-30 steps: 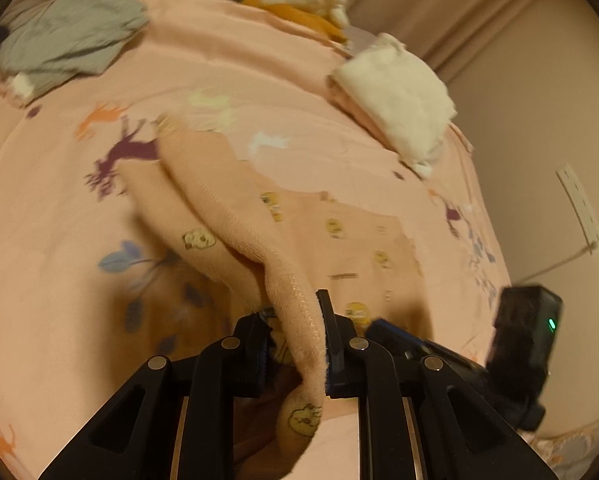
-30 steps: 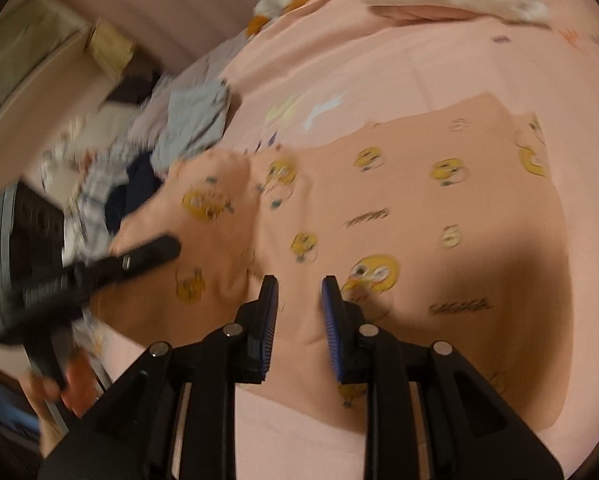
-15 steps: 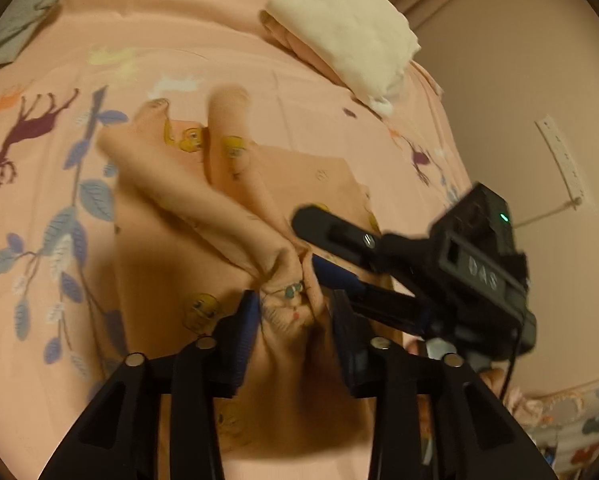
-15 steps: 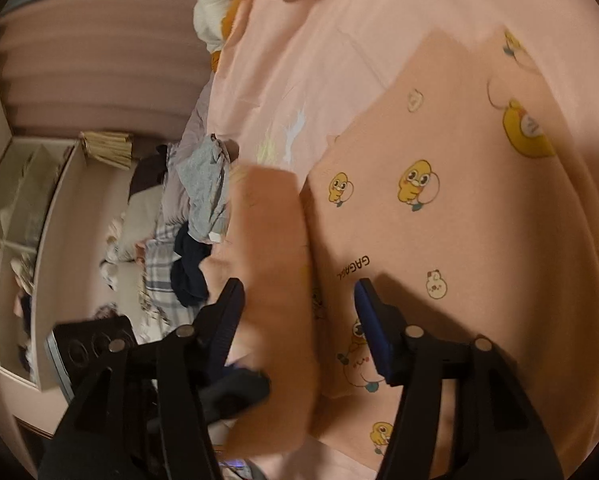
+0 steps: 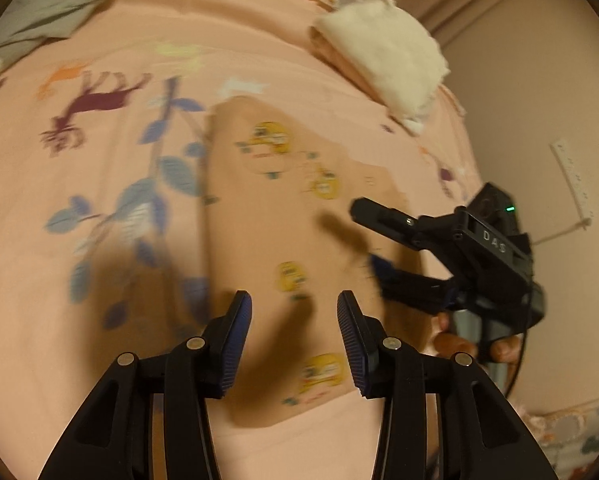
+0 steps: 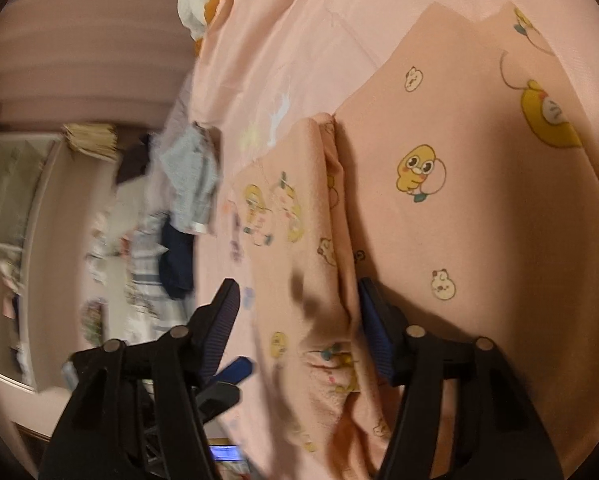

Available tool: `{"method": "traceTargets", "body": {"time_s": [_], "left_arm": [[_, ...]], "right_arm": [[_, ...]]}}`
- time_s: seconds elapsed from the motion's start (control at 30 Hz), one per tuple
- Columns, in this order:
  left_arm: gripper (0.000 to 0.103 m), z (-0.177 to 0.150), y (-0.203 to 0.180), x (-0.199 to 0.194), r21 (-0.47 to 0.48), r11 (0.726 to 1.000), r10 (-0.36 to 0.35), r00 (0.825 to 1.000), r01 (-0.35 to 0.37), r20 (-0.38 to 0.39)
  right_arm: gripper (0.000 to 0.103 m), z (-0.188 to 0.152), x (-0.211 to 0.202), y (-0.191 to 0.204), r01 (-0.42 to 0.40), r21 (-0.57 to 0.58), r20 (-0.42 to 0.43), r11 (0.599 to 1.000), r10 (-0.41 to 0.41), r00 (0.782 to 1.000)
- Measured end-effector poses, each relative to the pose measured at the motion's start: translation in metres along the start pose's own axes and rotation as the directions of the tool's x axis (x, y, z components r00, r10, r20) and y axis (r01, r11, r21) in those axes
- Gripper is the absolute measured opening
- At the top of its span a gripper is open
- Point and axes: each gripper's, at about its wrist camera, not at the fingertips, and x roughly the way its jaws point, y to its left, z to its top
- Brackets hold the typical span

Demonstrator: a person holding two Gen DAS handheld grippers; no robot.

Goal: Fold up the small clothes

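The peach garment [image 5: 295,216], a small printed piece with yellow cartoon chicks, lies spread on the pink bedsheet [image 5: 111,44] of a bed, partly folded: in the right wrist view a narrow flap [image 6: 299,216] is turned over along its left side, its rolled edge running from six toward twelve o'clock. Nearest in the left wrist view, the left hand-held gripper [image 5: 295,320] hovers over the garment's near end with its jaws apart and nothing between the pads. The right hand-held gripper [image 6: 297,314] straddles the flap's rolled edge at six o'clock in its own view; its jaws are closing, the cloth sits between them, yet the pads do not look pressed on it. From the left view this same tool shows at three o'clock, a person's fingers [image 5: 455,340] wrapped around its handle. The fabric looks thin, soft and light, so it should drape and wrinkle rather than hold a crease; pinching a hem or corner through both layers seems the safest hold, since a grip on one layer would likely drag the fold open. Farther off, a folded white cloth [image 5: 387,52] rests at one o'clock and a grey garment [image 5: 47,8] at eleven.
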Motion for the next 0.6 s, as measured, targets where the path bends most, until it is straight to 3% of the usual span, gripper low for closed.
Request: {"method": "traceTargets", "body": {"time_s": [0.13,0.23,0.6], "left_arm": [[0.042,-0.011,0.013,-0.007,-0.014,0.997,0.073,0.997,-0.073,0.035],[0.042,-0.017,0.021,-0.012,-0.023,0.995,0.097,0.994,-0.096,0.048],[0.042,-0.024,0.024,-0.02,0.006,0.99,0.137,0.987,-0.138,0.082]], "right_arm": [[0.026,-0.003,0.007,0.008,0.142,-0.097,0.023,0.985,-0.141,0.99],[0.015,0.0,0.008,0.011,0.192,-0.149,0.047,0.97,-0.187,0.981],[0.01,0.01,-0.017,0.04,0.258,-0.286,0.167,0.923,-0.218,0.962]]}}
